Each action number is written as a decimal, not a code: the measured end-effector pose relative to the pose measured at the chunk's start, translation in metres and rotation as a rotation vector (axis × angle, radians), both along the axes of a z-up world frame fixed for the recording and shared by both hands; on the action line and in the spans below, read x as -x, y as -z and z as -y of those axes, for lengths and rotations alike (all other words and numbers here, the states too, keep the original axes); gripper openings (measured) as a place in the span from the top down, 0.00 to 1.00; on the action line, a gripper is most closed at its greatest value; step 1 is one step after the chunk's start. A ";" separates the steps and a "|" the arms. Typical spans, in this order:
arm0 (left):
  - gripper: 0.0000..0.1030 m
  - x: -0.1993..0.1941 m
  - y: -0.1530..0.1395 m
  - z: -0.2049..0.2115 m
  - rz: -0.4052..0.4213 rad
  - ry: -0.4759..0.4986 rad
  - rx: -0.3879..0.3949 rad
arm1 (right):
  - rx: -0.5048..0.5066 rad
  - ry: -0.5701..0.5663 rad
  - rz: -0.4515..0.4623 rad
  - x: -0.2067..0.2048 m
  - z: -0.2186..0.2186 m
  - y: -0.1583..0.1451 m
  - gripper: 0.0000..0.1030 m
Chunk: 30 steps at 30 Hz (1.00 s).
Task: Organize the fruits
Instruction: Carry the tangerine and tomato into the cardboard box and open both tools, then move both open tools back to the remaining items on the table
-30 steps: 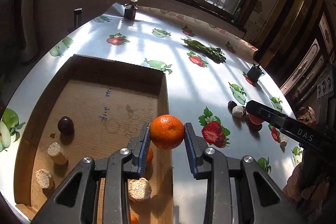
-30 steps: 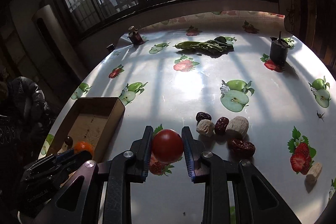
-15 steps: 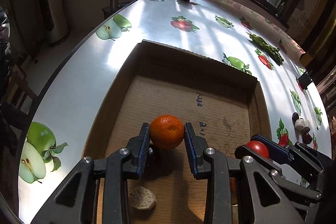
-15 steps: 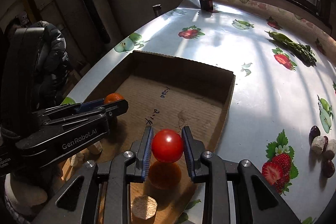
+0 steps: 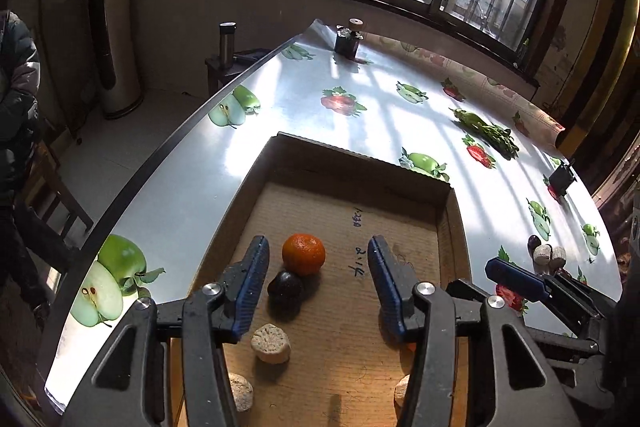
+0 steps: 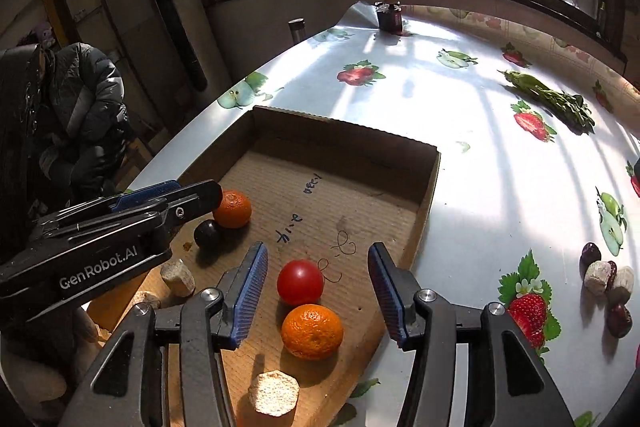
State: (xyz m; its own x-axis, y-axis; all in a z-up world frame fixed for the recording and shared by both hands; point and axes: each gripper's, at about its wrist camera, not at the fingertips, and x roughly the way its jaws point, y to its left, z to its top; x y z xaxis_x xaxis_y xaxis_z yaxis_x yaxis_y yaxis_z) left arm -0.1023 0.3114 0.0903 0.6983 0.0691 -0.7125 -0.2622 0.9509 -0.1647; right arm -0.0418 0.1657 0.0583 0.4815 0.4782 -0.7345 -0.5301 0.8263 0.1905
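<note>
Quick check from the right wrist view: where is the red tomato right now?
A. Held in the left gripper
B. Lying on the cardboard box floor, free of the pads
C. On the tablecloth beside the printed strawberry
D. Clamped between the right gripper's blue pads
B: the red tomato lies on the floor of the cardboard box just behind an orange, with clear gaps to both pads as the right gripper's jaws open.

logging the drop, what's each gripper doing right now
left gripper: opening, orange loose between its fingers.
right gripper: opening, tomato loose between its fingers.
</note>
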 end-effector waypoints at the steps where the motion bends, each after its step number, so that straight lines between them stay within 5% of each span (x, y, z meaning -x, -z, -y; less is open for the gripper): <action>1: 0.40 0.009 -0.008 0.008 0.031 -0.012 -0.031 | -0.013 0.015 0.005 0.003 0.010 -0.005 0.44; 5: 0.04 0.043 -0.032 0.041 0.151 -0.091 -0.130 | -0.047 0.108 0.044 0.022 0.062 -0.025 0.38; 6: 0.02 0.051 -0.036 0.051 0.184 -0.106 -0.133 | -0.052 0.142 0.056 0.029 0.077 -0.030 0.37; 11: 0.01 0.059 -0.033 0.101 0.193 -0.004 -0.094 | -0.192 0.332 0.075 0.061 0.151 -0.037 0.18; 20: 0.01 0.050 -0.018 0.168 0.104 0.121 -0.207 | -0.200 0.474 0.042 0.066 0.216 -0.017 0.18; 30: 0.01 0.038 -0.004 0.195 0.043 0.176 -0.213 | -0.224 0.516 -0.001 0.063 0.248 -0.001 0.18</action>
State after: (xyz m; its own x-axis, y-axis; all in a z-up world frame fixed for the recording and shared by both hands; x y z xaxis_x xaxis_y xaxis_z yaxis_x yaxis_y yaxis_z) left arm -0.1404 0.1163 0.0940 0.7422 0.0889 -0.6642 -0.0871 0.9955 0.0360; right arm -0.1046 -0.0820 0.0593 0.6938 0.3249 -0.6427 -0.0672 0.9178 0.3914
